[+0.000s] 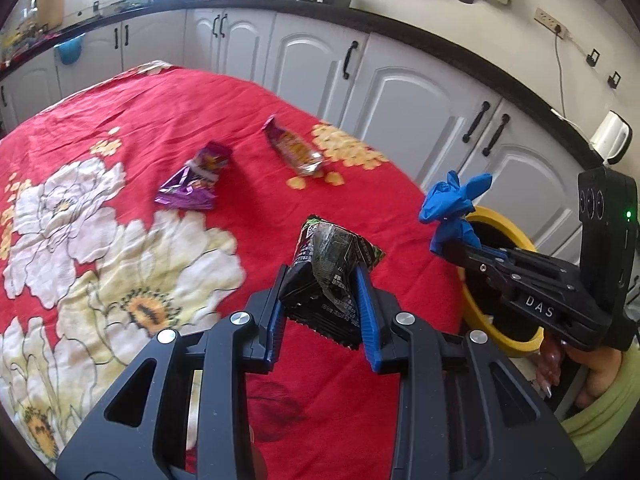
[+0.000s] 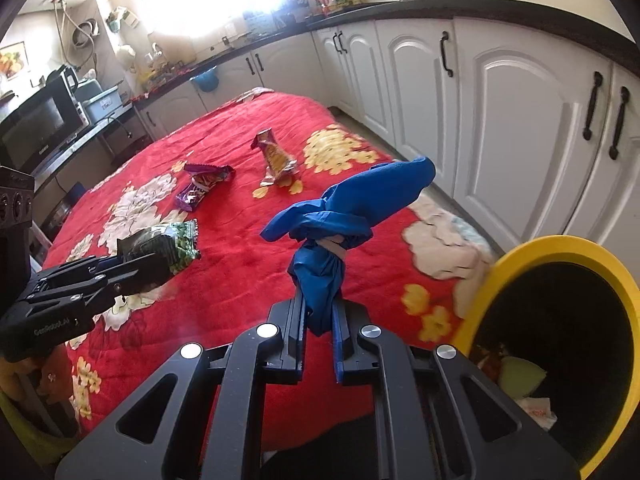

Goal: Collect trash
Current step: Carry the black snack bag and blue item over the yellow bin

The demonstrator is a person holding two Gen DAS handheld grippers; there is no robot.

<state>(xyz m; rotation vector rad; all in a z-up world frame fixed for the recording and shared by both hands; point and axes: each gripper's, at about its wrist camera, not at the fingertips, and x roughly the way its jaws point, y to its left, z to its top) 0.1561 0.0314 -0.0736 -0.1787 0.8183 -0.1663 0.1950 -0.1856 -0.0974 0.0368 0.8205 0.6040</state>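
My left gripper (image 1: 322, 312) is shut on a black and green snack packet (image 1: 332, 268), held above the red flowered cloth (image 1: 168, 112); it also shows in the right wrist view (image 2: 160, 256). My right gripper (image 2: 320, 320) is shut on a crumpled blue glove (image 2: 344, 216), held near the yellow-rimmed bin (image 2: 560, 248); the glove also shows in the left wrist view (image 1: 452, 204). A purple wrapper (image 1: 196, 180) and an orange-brown wrapper (image 1: 296, 152) lie on the cloth farther away.
The bin (image 1: 496, 220) stands off the table's right edge and holds some trash (image 2: 520, 372). White cabinets (image 1: 400, 92) with a dark countertop run behind and to the right. A microwave (image 2: 36, 128) sits at the left.
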